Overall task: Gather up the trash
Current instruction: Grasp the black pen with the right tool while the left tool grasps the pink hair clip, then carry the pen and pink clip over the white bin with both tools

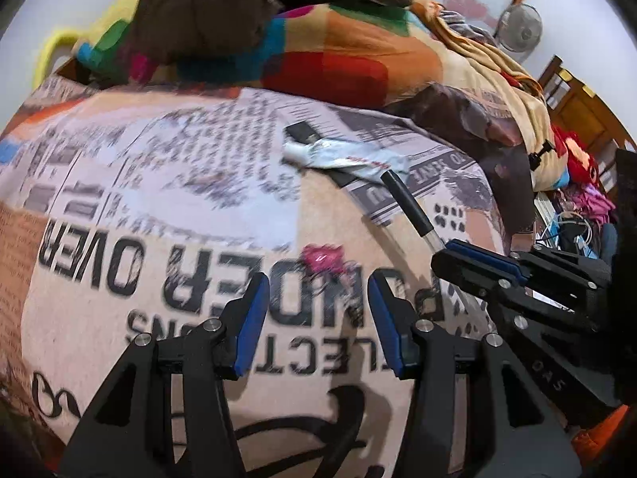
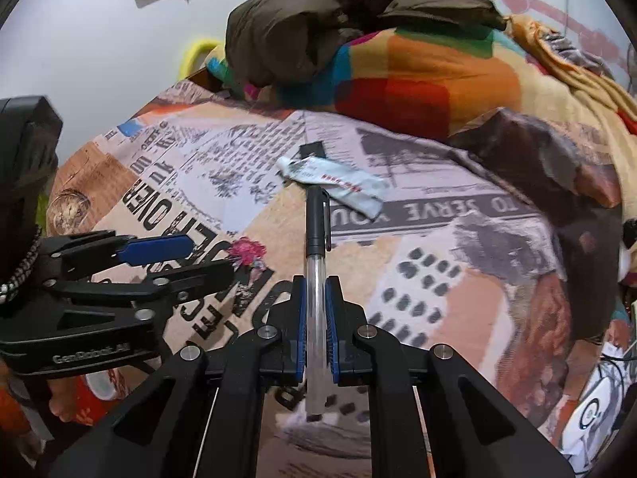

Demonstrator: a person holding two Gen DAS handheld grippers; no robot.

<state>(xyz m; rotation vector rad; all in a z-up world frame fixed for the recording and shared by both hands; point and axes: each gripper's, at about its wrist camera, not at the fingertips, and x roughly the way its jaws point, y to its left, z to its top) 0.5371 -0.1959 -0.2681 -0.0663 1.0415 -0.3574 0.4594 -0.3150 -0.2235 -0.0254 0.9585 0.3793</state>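
Note:
My right gripper is shut on a pen with a clear barrel and a black cap, held above the newspaper-print bedsheet. The pen and the right gripper also show in the left wrist view at right. My left gripper is open and empty, just above the sheet, with a small pink crumpled scrap ahead of its fingertips. The scrap lies next to the left gripper. A crumpled white wrapper lies farther off, beside a small black card.
A heap of colourful blanket and a brown jacket lies at the far end of the bed. More clothes are piled at right. Cables and clutter sit beyond the bed's right edge. A fan stands by the wall.

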